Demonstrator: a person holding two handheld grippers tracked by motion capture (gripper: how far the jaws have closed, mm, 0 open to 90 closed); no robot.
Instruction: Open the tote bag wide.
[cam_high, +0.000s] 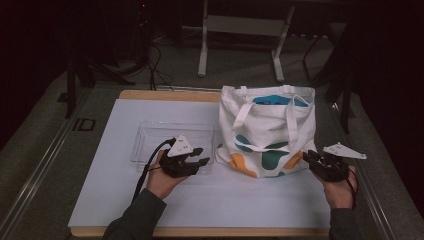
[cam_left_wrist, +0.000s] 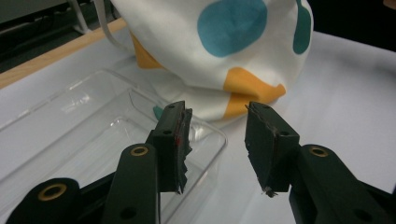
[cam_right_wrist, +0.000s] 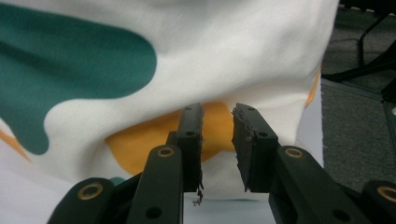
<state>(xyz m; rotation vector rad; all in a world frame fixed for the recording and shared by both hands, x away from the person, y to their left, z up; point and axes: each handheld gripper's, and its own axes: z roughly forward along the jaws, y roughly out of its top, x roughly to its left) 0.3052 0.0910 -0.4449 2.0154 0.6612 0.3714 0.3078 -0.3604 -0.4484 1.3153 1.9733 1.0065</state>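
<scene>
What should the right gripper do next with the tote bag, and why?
Probably ease the right gripper forward and close on the tote bag. Its jaws stand open with nothing between them, right at the bag's lower corner by the orange patch, so a short advance should catch the cloth.

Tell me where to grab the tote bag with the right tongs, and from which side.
Take the tote bag by a handle loop, probably from the right side where the right tongs already sit. The straps droop loose over the front panel, thin enough to pinch; the body bulges too wide for the jaws.
</scene>
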